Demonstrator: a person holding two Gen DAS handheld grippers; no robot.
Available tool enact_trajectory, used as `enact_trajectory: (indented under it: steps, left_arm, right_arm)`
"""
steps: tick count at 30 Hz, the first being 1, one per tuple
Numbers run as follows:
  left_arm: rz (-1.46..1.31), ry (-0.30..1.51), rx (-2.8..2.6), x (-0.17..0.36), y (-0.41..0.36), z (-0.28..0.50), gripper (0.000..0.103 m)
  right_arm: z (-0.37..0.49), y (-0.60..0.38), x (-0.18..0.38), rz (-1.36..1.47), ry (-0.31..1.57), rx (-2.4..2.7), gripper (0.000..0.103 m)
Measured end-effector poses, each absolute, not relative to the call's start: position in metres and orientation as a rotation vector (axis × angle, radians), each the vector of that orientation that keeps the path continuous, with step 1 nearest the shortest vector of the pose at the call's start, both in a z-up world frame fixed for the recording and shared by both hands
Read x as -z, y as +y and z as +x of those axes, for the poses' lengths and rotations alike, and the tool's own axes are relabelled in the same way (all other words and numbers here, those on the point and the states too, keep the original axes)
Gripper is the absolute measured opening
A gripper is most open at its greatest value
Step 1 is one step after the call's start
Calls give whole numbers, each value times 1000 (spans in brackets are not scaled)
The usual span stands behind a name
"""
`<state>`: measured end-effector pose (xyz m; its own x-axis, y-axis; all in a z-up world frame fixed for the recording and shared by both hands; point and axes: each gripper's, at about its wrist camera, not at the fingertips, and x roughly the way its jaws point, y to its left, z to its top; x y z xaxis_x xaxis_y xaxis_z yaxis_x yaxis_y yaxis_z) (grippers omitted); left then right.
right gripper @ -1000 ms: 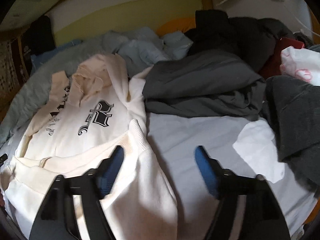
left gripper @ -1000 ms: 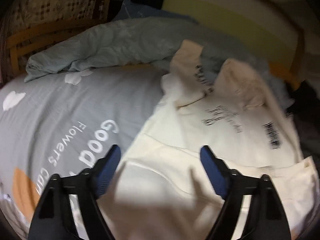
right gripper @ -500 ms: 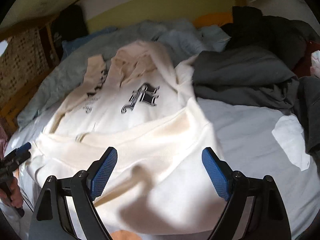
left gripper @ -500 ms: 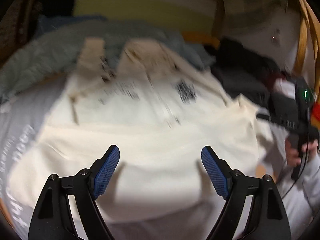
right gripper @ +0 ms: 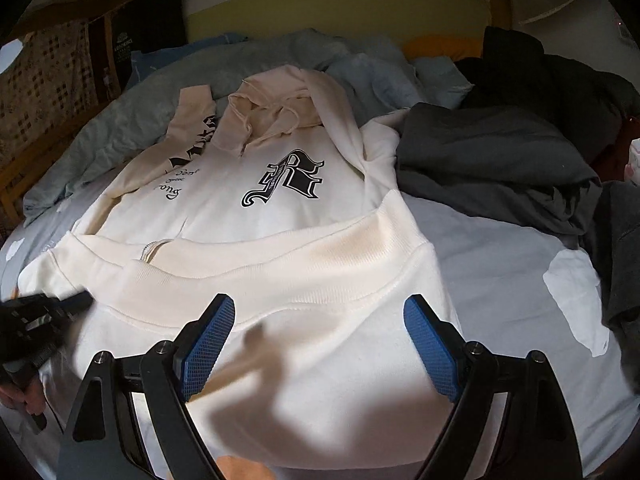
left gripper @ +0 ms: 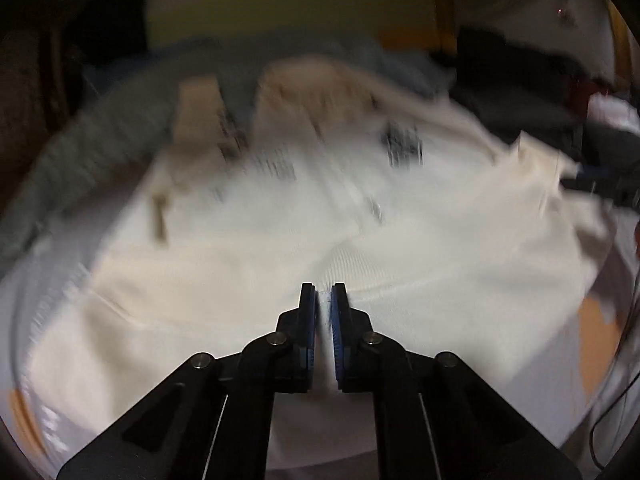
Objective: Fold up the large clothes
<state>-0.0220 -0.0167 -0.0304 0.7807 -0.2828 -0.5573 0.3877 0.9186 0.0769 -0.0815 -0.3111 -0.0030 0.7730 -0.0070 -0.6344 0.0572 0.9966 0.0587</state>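
Observation:
A cream hoodie [right gripper: 280, 208] with a black gothic "R" print lies front up on the bed, hood at the far end, its lower part folded up with the ribbed hem band across the middle. It also shows, blurred, in the left wrist view [left gripper: 280, 232]. My left gripper [left gripper: 323, 296] is shut on the hoodie's ribbed hem fabric. It shows at the left edge of the right wrist view [right gripper: 52, 308]. My right gripper [right gripper: 320, 320] is open above the near part of the hoodie, holding nothing.
A grey-blue quilt [right gripper: 160, 84] lies bunched behind the hoodie. A pile of dark grey and black clothes [right gripper: 500, 152] sits at the right. The light grey bedsheet [right gripper: 500, 264] lies under it all. A yellow-green headboard [right gripper: 320, 4] stands behind.
My left gripper has swung right over the hoodie and closed on its hem band. My right gripper moved left over the hoodie and stays open.

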Motion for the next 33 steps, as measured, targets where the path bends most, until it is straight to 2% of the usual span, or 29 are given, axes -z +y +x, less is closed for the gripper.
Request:
enact_trajectory:
  steps: [4, 11, 14, 16, 20, 22, 24, 27, 28, 29, 31, 33]
  left_arm:
    - [171, 484, 301, 5, -4, -14, 8]
    - [282, 676, 131, 60, -8, 52, 8]
    - [291, 657, 136, 58, -8, 47, 8]
    - [277, 661, 141, 59, -5, 44, 8]
    - [238, 663, 156, 57, -3, 43, 8]
    - [236, 665, 156, 56, -3, 43, 8]
    - [233, 666, 156, 55, -6, 42, 8]
    - [223, 668, 162, 55, -6, 41, 8]
    - [220, 668, 165, 54, -5, 41, 9]
    - [213, 665, 170, 54, -4, 40, 10]
    - [191, 649, 175, 51, 0, 37, 14]
    - [143, 604, 187, 44, 5, 30, 30]
  right_arm:
    - [-85, -310, 1, 50, 665, 46, 88]
    - [-76, -302, 12, 29, 720, 15, 88]
    - [-76, -299, 13, 8, 732, 20, 88]
    - [-84, -306, 4, -9, 674, 82, 88]
    - [-104, -338, -3, 132, 653, 106, 88]
    - [-111, -353, 9, 247, 733, 45, 75]
    - [-114, -359, 20, 318, 799, -28, 54]
    - [-107, -355, 35, 323, 880, -65, 45]
    - [-104, -352, 37, 310, 884, -55, 38]
    - [-103, -348, 38, 296, 885, -59, 6]
    - [-111, -340, 31, 237, 790, 1, 4]
    - [-125, -331, 13, 122, 638, 152, 2]
